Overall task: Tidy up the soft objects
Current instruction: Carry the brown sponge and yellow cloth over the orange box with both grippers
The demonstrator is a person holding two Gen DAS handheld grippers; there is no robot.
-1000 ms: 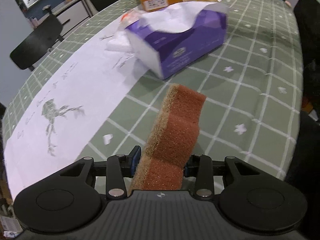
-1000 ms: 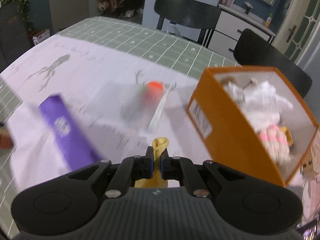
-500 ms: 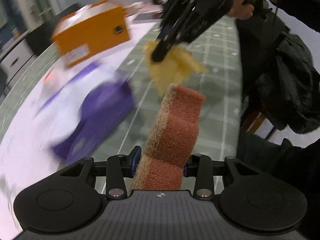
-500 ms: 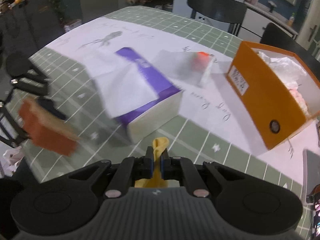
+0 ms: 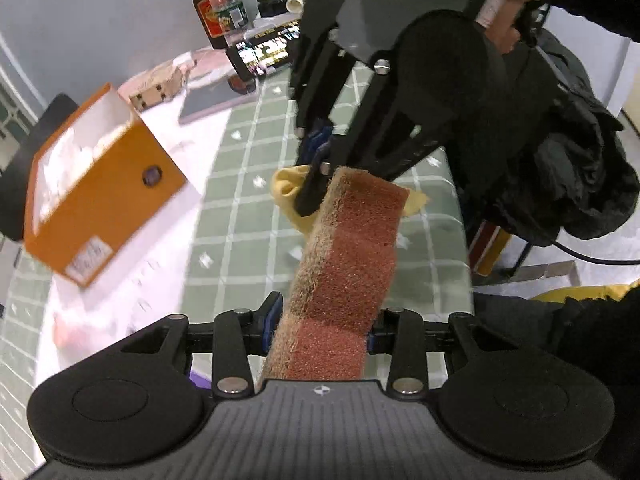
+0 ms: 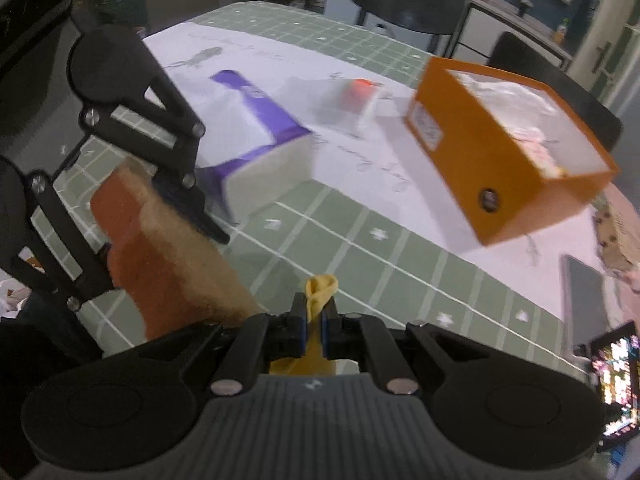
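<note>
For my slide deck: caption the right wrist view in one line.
Right gripper pinches a yellow cloth beside the sponge in the left gripper, orange box ahead.

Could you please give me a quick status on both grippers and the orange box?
Left gripper shut on sponge. Right gripper shut on yellow cloth. Orange box open, already holding soft items. Nothing blocking it.

In the right wrist view, the tissue box [image 6: 260,148] lies on the desk [image 6: 360,248] left of the open box [image 6: 508,148], a small bag [image 6: 356,100] between them further back. Chairs [image 6: 408,4] stand behind the desk; a phone [image 6: 612,372] lies at its right edge.
</note>
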